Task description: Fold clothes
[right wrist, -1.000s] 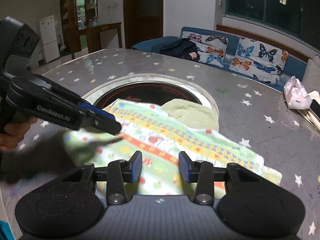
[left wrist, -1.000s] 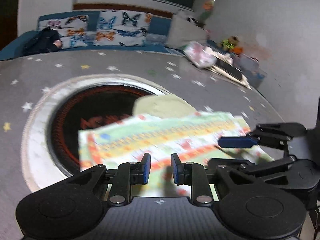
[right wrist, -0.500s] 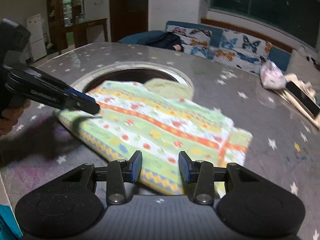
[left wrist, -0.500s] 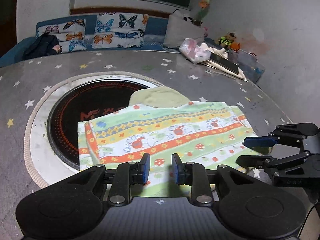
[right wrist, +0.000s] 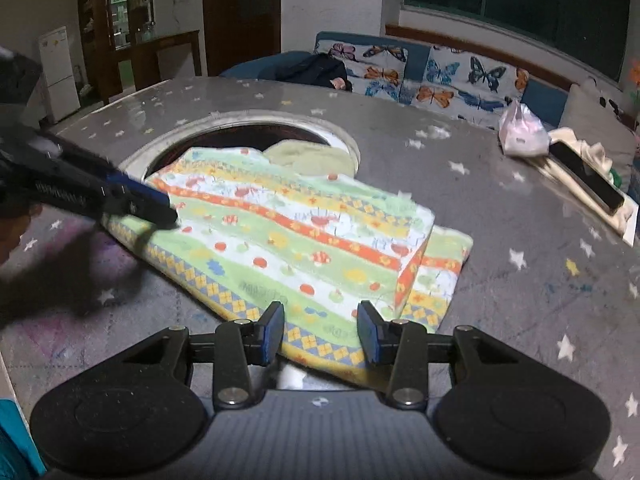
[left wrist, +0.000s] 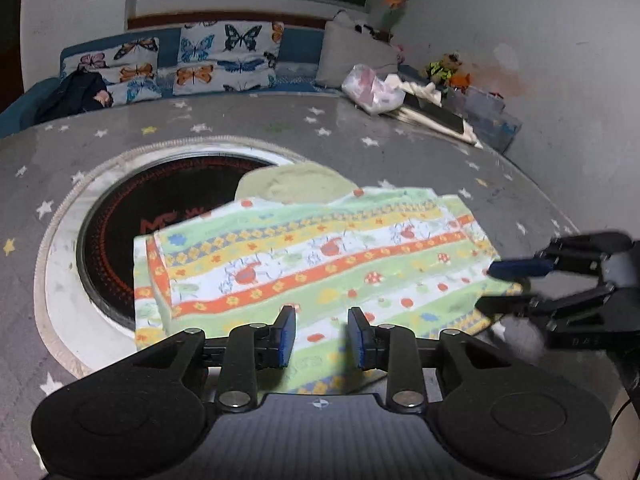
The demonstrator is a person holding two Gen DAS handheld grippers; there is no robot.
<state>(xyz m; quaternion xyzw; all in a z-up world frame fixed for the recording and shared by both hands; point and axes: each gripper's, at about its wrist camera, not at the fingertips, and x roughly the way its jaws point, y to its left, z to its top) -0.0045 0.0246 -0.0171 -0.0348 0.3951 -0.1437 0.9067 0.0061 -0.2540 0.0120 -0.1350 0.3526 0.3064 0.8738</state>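
Home living room, butterfly-cushioned sofa [right wrist: 432,72], fridge [right wrist: 58,72], star-patterned table [right wrist: 500,272]

The left gripper [left wrist: 321,338] is black plastic, with two blue pads at the tips of its jaws. Behind each jaw there is a silver screw, then a round black housing. The right gripper [right wrist: 321,331] has the same black links, blue pads and silver screws.

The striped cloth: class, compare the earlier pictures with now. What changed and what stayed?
The left gripper has drawn back toward the striped cloth's near edge, its empty jaws opening. The right gripper slid toward its folded corner, still open. The cloth stays flat on the table.
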